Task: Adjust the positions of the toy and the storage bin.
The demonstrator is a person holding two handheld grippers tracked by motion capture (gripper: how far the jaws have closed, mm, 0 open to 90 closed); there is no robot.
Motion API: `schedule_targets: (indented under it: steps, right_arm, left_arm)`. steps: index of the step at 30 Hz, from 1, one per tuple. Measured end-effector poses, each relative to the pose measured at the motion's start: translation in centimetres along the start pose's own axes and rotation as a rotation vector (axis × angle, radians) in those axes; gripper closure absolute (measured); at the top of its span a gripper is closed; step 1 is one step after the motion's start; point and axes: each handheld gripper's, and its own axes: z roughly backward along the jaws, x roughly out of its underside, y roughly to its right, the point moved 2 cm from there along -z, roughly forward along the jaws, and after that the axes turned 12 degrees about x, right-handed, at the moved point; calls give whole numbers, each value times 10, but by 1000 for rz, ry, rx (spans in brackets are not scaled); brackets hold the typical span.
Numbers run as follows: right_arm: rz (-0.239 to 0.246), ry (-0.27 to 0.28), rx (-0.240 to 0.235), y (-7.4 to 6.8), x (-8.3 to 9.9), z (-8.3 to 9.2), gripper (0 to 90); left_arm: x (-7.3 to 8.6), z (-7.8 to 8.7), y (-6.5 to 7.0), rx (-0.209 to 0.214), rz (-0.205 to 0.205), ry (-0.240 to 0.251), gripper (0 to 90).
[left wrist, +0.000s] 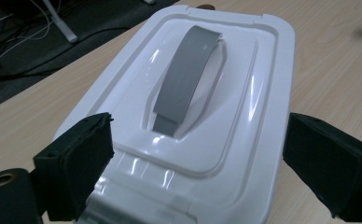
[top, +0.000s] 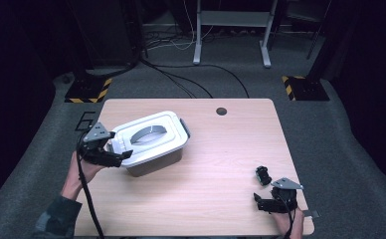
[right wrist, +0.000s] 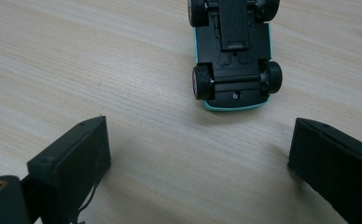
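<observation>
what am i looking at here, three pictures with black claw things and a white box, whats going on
These are three pictures of one moment. A person sits at a wooden table and holds a hand-held two-jaw gripper in each hand; there is no robot arm.

The high view looks down from above the person. The left gripper is at the near end of a white plastic storage box with a grey carry handle in its lid. The right gripper rests near the table's front right corner, just behind a small toy car.

The other two pictures come from cameras riding on the grippers. The left gripper view looks along the box lid, its jaws open either side of the box's end, not pressing it. The right gripper view shows the toy car lying upside down, wheels up, ahead of open jaws. Nothing is held.
</observation>
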Motion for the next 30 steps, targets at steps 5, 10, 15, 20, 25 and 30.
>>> schedule_targets:
  steps: [5, 10, 15, 20, 25, 30]
  right_arm:
    - [1, 0, -1, 0, 0, 0, 45]
    - [1, 1, -2, 0, 0, 0, 48]
    - [2, 2, -4, 0, 0, 0, 50]
    - [2, 2, -5, 0, 0, 0, 51]
    - [3, 2, -6, 0, 0, 0, 52]
    - [2, 3, -6, 0, 0, 0, 53]
  left_arm:
    - [-19, -21, -1, 31, -38, -35, 155]
    - [-31, -38, -8, 42, -69, -68, 223]
    - [-36, -51, -17, 39, -74, -86, 315]
    - [-36, -57, -22, 61, -77, -95, 468]
    - [-36, -60, -24, 68, -82, -105, 587]
    - [-38, -61, -23, 95, -73, -110, 604]
